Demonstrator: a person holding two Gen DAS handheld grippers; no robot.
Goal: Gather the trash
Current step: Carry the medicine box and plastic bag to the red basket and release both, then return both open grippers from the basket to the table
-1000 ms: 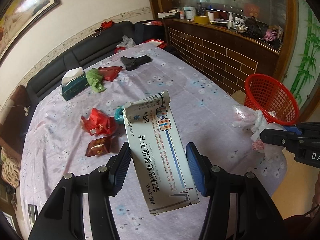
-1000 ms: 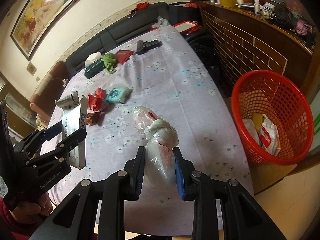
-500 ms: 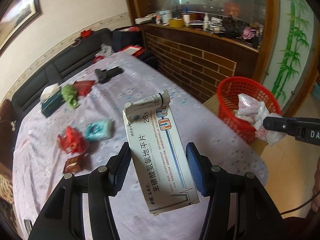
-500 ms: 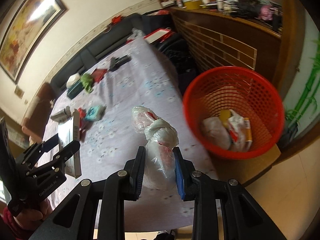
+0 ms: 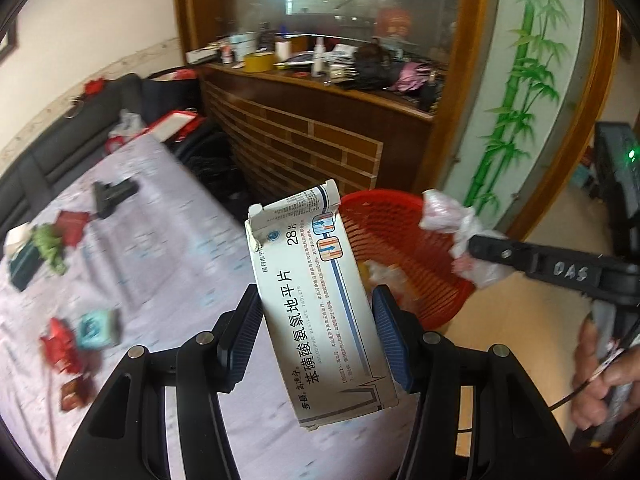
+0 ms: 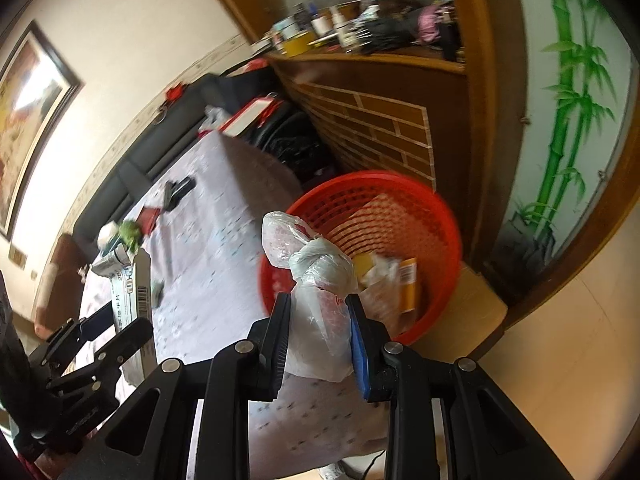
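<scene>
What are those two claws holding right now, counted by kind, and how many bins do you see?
Medicine box: 1, clamped in the left gripper
Knotted plastic bag: 1, clamped in the right gripper
Red basket: 1, with some trash already inside
Total: 3

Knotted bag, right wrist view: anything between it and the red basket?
Nothing visible. The right gripper holds the knotted plastic bag at the near rim of the red basket, whose mouth is open, with only trash at the bottom.
</scene>
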